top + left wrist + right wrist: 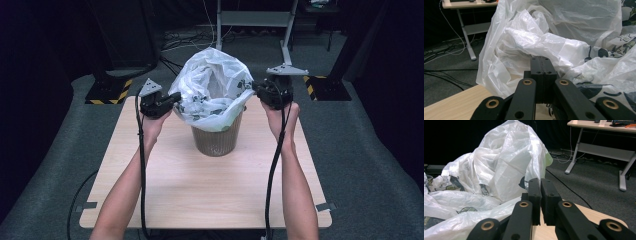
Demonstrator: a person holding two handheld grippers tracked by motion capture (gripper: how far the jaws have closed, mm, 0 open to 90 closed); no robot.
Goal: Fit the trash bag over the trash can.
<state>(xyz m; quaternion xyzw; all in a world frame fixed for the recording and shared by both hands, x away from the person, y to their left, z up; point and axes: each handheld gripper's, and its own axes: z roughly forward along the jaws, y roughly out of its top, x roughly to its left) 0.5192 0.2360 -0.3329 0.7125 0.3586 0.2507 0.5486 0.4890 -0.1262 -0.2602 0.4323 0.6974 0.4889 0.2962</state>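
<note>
At mid desk [200,190], fitting plastic bag [212,85] over mesh bin [217,140]: left hand-held gripper [172,99] and right hand-held gripper [256,87] each pinching closed on bag rim, likely needing outward-and-down pull next.

A light wooden table [200,190] with rounded corners fills the middle and lower part of the high view, standing on grey carpet [370,165]. Directly on it, a little above the centre of the frame, stands a brown mesh bin [217,141] lined with a white plastic bag [212,87]. Two black cables [272,175] trail across the tabletop toward the bottom edge.
</note>
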